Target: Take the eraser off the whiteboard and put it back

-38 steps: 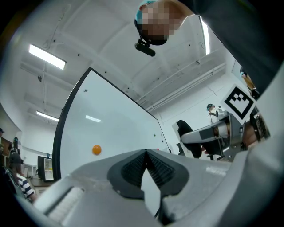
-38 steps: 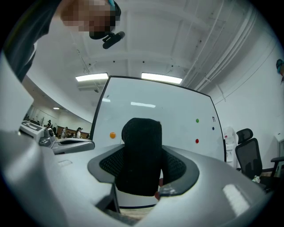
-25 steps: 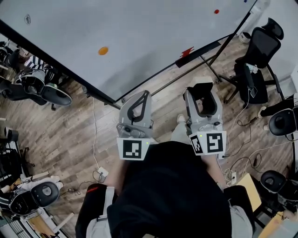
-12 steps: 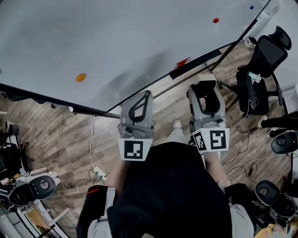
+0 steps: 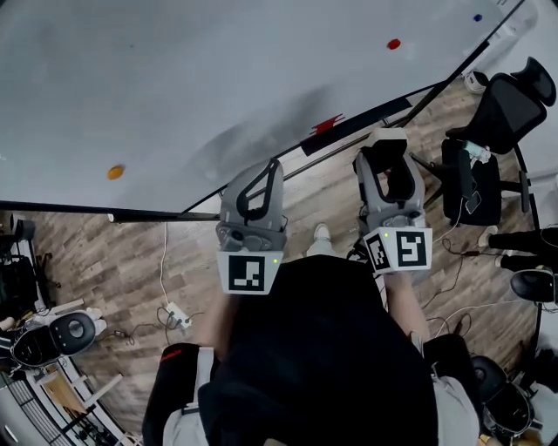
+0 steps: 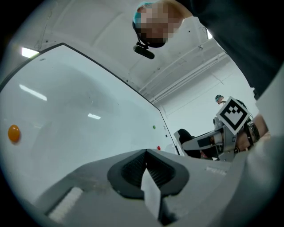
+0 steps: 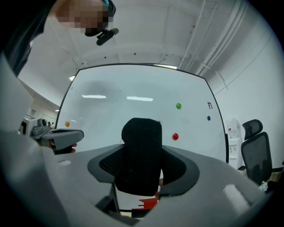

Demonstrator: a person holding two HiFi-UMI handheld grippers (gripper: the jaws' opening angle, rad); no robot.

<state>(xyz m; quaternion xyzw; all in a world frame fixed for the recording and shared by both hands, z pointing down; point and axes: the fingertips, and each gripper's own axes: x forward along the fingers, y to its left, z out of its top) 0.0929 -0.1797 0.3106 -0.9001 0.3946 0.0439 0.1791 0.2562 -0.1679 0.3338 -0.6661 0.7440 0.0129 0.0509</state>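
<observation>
The eraser (image 7: 141, 137), a black felt block, stands upright between the jaws of my right gripper (image 7: 143, 154), which is shut on it. From the head view its pale back (image 5: 388, 139) shows at that gripper's tip (image 5: 389, 150), close to the whiteboard's (image 5: 218, 78) lower edge and dark tray (image 5: 366, 118). My left gripper (image 5: 275, 165) is held beside it, shut and holding nothing, its tips meeting (image 6: 145, 151) in front of the board (image 6: 66, 128).
Round magnets sit on the board: orange (image 5: 115, 172), red (image 5: 394, 43), blue (image 5: 477, 16) and green (image 7: 178, 106). A red mark (image 5: 327, 123) lies on the tray. Black office chairs (image 5: 488, 139) stand at the right. Cables and a power strip (image 5: 174, 315) lie on the wood floor.
Both grippers have been carried closer to the whiteboard, which now fills more of the head view. The orange magnet has drifted left and down. The grip on the eraser is unchanged.
</observation>
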